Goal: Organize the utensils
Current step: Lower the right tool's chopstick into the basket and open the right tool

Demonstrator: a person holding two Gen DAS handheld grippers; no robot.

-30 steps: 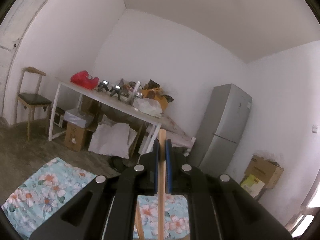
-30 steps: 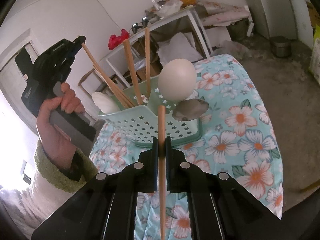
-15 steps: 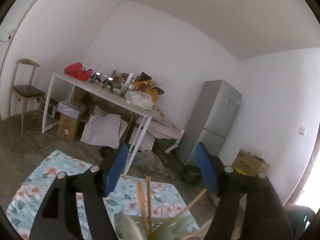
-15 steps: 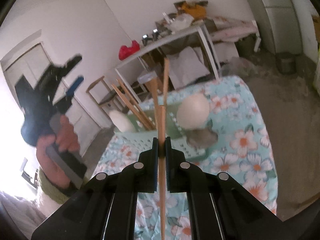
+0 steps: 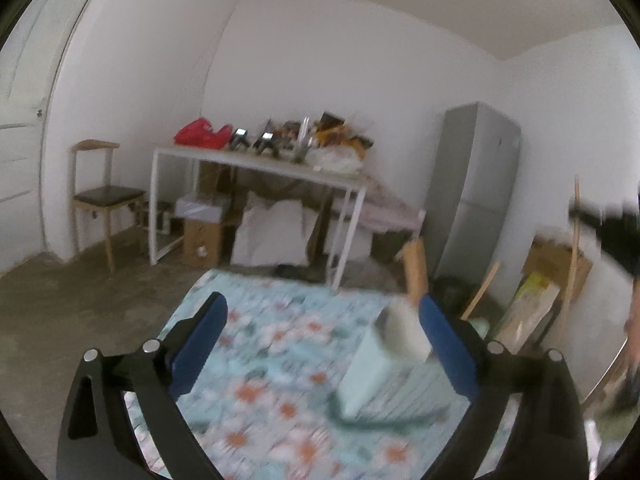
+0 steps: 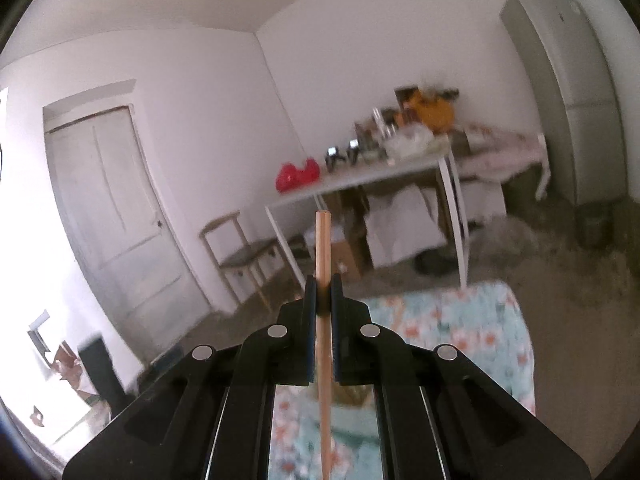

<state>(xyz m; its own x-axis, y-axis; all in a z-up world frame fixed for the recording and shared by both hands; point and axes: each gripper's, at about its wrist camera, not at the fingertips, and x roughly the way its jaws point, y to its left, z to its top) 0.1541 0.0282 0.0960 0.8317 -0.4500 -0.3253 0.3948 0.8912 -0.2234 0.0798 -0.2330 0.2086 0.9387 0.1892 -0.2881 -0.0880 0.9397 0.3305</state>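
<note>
My left gripper [image 5: 322, 308] hangs over the floral tablecloth [image 5: 280, 360], its jaws wide and still opening; nothing is pressed between its blue pads [image 5: 200, 340]. Just inside the right pad stands a blurred pale green utensil holder [image 5: 366, 372] with a white spoon [image 5: 404, 332] and a wooden chopstick [image 5: 416, 272] sticking up from it. In the right wrist view my right gripper [image 6: 323, 296] is shut on a wooden chopstick [image 6: 323, 256], held upright high above the tablecloth [image 6: 460, 320]. That gripper [image 5: 608, 232] also shows blurred at the far right of the left wrist view.
Beyond the cloth stands a white table [image 5: 260, 168] piled with clutter, with boxes and bags beneath. A wooden chair [image 5: 104, 196] sits by the left wall, a grey fridge [image 5: 476, 184] at the right, cardboard boxes [image 5: 556, 264] beside it, and a white door [image 6: 116, 208].
The left gripper let go of its chopstick, opened wide and swung away from the holder, lower over the cloth. The right gripper rose with its chopstick; the holder slid out of its view.
</note>
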